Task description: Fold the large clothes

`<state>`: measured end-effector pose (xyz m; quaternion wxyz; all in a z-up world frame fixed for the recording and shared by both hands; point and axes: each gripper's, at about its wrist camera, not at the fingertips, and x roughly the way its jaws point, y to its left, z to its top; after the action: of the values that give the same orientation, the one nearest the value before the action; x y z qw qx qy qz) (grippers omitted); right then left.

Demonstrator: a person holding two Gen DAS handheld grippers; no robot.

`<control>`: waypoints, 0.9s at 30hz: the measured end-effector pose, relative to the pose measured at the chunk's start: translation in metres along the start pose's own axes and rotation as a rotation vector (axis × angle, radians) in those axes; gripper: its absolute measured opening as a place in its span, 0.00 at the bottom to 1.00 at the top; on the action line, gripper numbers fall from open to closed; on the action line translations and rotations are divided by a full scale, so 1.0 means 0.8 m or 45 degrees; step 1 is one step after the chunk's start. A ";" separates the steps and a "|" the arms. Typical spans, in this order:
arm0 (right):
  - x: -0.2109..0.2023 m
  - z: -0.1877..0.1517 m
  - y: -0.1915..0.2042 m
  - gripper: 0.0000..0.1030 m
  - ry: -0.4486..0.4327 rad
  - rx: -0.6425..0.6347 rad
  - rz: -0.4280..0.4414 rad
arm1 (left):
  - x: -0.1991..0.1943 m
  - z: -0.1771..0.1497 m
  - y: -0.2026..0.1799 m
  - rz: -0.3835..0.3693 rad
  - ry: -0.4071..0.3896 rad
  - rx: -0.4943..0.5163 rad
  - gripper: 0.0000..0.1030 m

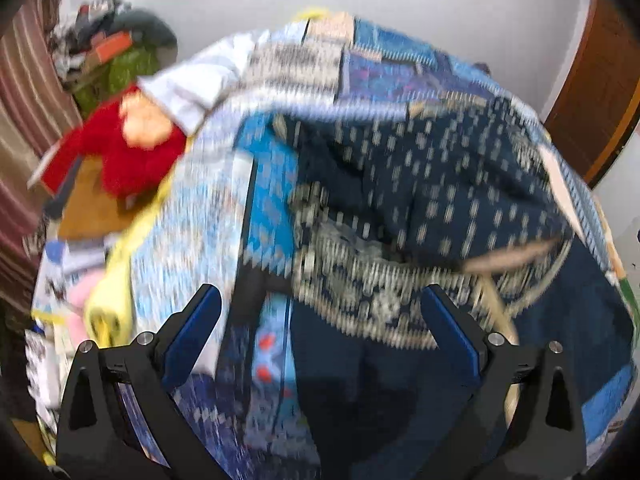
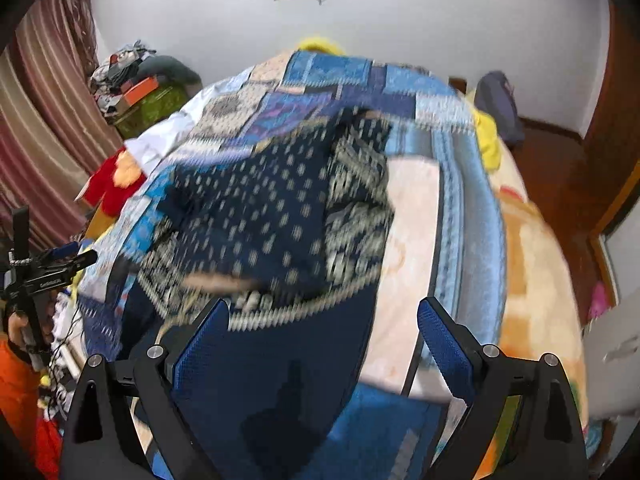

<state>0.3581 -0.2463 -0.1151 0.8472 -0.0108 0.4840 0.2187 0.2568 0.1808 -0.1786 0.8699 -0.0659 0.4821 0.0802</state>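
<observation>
Cloth, the navy dotted garment (image 2: pixel 264 216) heaped mid-bed, looks soft and limp; pinch its patterned hem (image 1: pixel 360 312); both jaws gape empty.

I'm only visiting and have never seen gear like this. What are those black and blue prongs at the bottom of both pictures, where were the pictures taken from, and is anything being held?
No robot here: a person holds a hand tool with two fingers in each hand, and a camera on each tool looks along them. One picture is from the left gripper, the other from the right gripper. The right view also shows the left tool from outside, at its left edge. Both look down on a bed with a blue patchwork quilt. On it lies a dark blue garment with pale dots, the piece to fold. Both grippers are open and hold nothing. The pictures are blurred.
</observation>
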 end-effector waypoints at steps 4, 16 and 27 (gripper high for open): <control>0.006 -0.041 0.002 0.92 0.072 0.016 0.038 | 0.032 -0.059 0.014 -0.024 0.164 -0.058 0.98; 0.027 -0.107 0.025 0.76 0.174 0.014 0.192 | 0.092 -0.160 0.010 -0.242 0.419 -0.237 0.81; 0.031 -0.095 0.052 0.14 0.121 -0.076 0.272 | 0.056 -0.135 -0.035 -0.337 0.333 -0.093 0.09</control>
<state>0.2914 -0.2173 -0.1680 0.7945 0.0054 0.5153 0.3213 0.1967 0.1360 -0.2725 0.7999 -0.1701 0.5749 -0.0266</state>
